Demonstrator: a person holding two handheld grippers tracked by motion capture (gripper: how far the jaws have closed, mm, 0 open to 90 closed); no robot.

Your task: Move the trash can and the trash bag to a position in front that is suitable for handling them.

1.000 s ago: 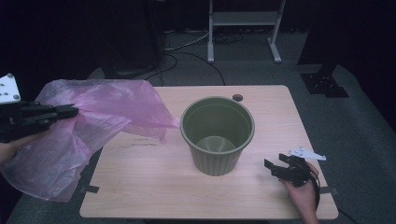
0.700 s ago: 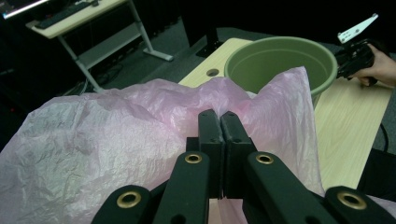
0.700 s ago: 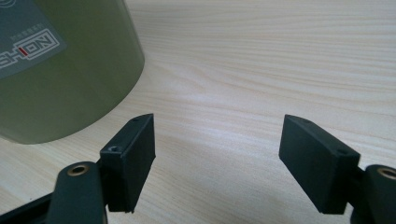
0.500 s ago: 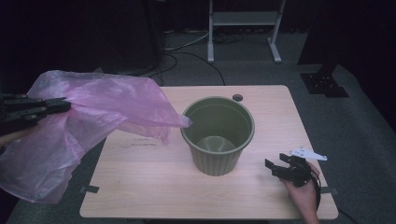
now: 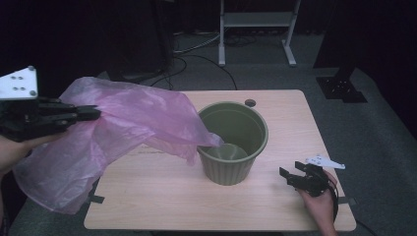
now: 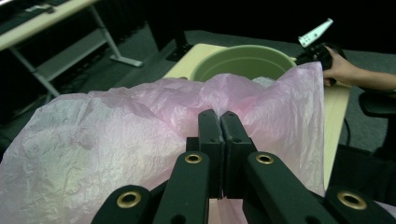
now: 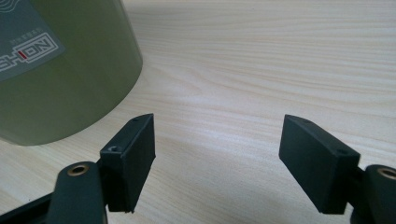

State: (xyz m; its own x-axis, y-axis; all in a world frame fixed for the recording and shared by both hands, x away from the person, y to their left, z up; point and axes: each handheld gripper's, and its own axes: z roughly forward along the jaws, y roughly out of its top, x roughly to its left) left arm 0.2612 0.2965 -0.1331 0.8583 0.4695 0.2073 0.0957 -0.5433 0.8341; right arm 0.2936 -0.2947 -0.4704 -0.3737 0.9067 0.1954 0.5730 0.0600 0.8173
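A thin pink plastic bag (image 5: pixel 118 132) hangs in the air over the table's left side, its right corner draped on the rim of a green bin (image 5: pixel 233 142). My left gripper (image 5: pixel 93 114) is shut on the bag's upper edge, left of the bin; in the left gripper view its jaws (image 6: pixel 218 122) pinch the bag (image 6: pixel 116 154) with the bin (image 6: pixel 243 63) beyond. My right gripper (image 5: pixel 290 178) rests open on the table right of the bin, with nothing between its fingers (image 7: pixel 133 158); the bin's wall (image 7: pixel 60 65) fills the upper left of that view.
The wooden table (image 5: pixel 295 123) has bare surface right of and in front of the bin. A small dark cable hole (image 5: pixel 250 103) sits near its far edge. A metal stand (image 5: pixel 255 19) and cables lie on the floor behind. A black base plate (image 5: pixel 342 88) lies at right.
My left gripper has carried the pink bag to the right, so its corner now reaches the bin's rim. The right gripper has stayed still on the table.
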